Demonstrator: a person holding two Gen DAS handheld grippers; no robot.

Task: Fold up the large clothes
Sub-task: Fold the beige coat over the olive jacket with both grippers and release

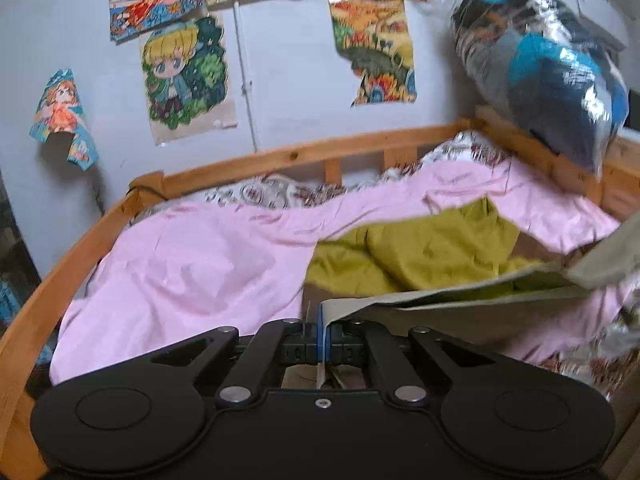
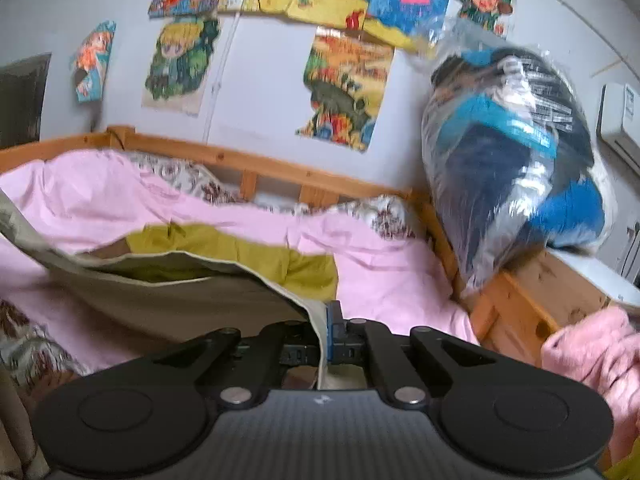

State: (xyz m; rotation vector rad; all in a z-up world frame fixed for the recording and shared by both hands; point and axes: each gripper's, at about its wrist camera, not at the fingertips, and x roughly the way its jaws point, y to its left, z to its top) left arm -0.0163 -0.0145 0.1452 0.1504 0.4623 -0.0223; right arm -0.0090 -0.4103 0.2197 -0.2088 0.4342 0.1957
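A beige-grey garment (image 1: pixel 460 304) hangs stretched between my two grippers above the bed. My left gripper (image 1: pixel 322 330) is shut on one edge of it; the cloth runs off to the right. My right gripper (image 2: pixel 325 330) is shut on the other edge; the cloth (image 2: pixel 180 300) runs off to the left. A yellow-green garment (image 1: pixel 420 256) lies crumpled on the pink sheet (image 1: pixel 192 264) behind the held cloth, and also shows in the right wrist view (image 2: pixel 248 252).
A wooden bed frame (image 1: pixel 280 156) rings the bed. A clear plastic bag of dark and blue clothes (image 2: pixel 516 168) sits on the far right corner. Cartoon posters (image 1: pixel 184 76) hang on the wall. A pink fluffy cloth (image 2: pixel 588 356) lies at right.
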